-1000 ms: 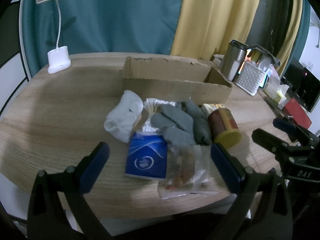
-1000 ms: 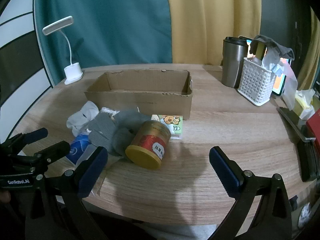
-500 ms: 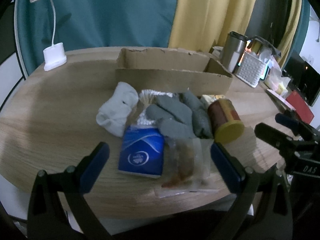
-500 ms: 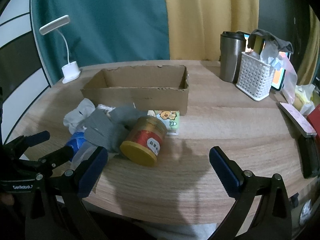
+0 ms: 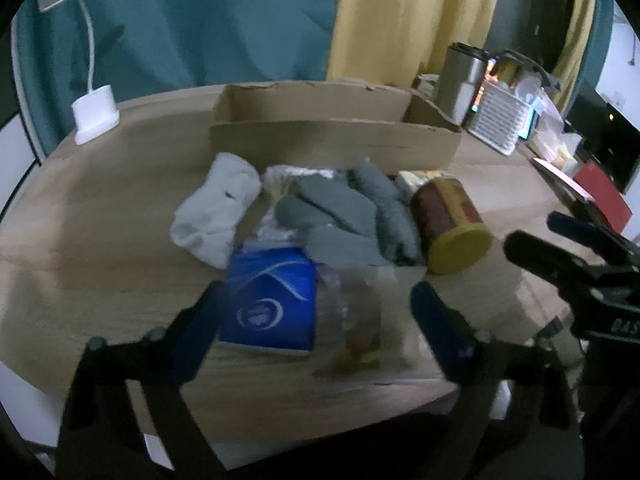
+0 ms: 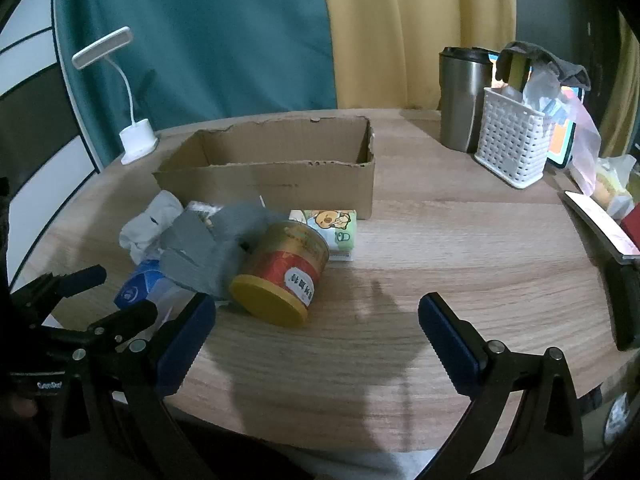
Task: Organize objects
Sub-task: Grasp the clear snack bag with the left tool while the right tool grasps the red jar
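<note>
An open cardboard box (image 5: 332, 136) (image 6: 272, 172) stands mid-table, nothing visible inside. In front of it lies a pile: a white sock (image 5: 216, 208) (image 6: 150, 224), grey socks (image 5: 344, 216) (image 6: 212, 244), a blue tissue pack (image 5: 272, 300) (image 6: 138, 290), a clear snack bag (image 5: 360, 320), a red tin with a yellow lid on its side (image 5: 450, 228) (image 6: 284, 274), and a cartoon tissue pack (image 6: 334, 232). My left gripper (image 5: 320, 332) is open, low over the blue pack and clear bag. My right gripper (image 6: 316, 340) is open and empty, just right of the tin.
A white desk lamp (image 5: 94, 114) (image 6: 136, 140) stands at the back left. A steel tumbler (image 6: 464, 96) and a white basket (image 6: 514, 148) stand at the back right. A red box (image 5: 602, 196) and dark items lie along the right edge.
My left gripper has moved forward and down toward the blue pack and clear bag; its view is blurred. My right gripper has moved slightly closer to the tin.
</note>
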The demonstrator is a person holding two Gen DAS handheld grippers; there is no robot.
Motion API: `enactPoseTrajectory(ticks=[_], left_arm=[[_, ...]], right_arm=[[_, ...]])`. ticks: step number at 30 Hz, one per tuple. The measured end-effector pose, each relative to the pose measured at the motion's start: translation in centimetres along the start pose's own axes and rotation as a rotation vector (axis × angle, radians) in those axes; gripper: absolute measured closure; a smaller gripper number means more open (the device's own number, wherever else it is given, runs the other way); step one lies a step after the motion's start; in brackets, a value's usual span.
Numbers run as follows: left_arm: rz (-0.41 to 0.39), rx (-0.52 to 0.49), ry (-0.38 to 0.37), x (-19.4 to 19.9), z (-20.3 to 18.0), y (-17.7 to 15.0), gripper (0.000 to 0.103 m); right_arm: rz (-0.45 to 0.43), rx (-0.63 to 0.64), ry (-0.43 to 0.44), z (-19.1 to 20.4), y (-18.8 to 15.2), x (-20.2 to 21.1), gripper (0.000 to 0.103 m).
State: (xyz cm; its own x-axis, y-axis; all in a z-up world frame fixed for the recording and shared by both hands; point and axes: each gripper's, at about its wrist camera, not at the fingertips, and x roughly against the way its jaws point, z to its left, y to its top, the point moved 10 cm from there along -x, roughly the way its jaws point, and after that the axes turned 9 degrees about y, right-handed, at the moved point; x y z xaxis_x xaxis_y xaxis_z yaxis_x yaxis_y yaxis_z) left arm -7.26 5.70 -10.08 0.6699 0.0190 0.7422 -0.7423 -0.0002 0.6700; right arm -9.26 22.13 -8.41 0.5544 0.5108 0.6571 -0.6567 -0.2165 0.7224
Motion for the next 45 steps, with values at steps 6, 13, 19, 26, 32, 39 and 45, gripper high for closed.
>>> enactPoseTrajectory(ticks=[6,13,19,26,32,39,45], left_arm=[[0.018,-0.029,-0.018,-0.4,-1.2,-0.3,0.013],[0.065,-0.042,-0.036,-1.5,-2.1,-0.6,0.029],[0.089,-0.06,-0.028,-2.2,-2.9,-0.8,0.036],[0.104,-0.057,-0.012,-2.5,-3.1,-1.0,0.044],[0.118,-0.058,0.004,-2.6,-3.6,-0.9,0.049],[0.13,-0.037,0.028,-2.7,-4.0,-0.7,0.053],[0.132,-0.014,0.042,-2.4,-4.3,-0.4,0.053]], right_arm=[[0.009,0.001,0.013,0.1,0.4,-0.9,0.0],[0.018,0.003,0.055,0.6,1.3,-2.6,0.0],[0.023,-0.007,0.083,0.4,1.7,-3.5,0.0],[0.044,-0.021,0.107,-0.3,1.7,-4.8,0.0],[0.077,-0.036,0.128,-1.2,1.5,-5.6,0.011],[0.105,-0.027,0.192,-0.8,1.0,-5.6,0.04],[0.116,-0.009,0.224,-1.2,0.9,-5.5,0.042]])
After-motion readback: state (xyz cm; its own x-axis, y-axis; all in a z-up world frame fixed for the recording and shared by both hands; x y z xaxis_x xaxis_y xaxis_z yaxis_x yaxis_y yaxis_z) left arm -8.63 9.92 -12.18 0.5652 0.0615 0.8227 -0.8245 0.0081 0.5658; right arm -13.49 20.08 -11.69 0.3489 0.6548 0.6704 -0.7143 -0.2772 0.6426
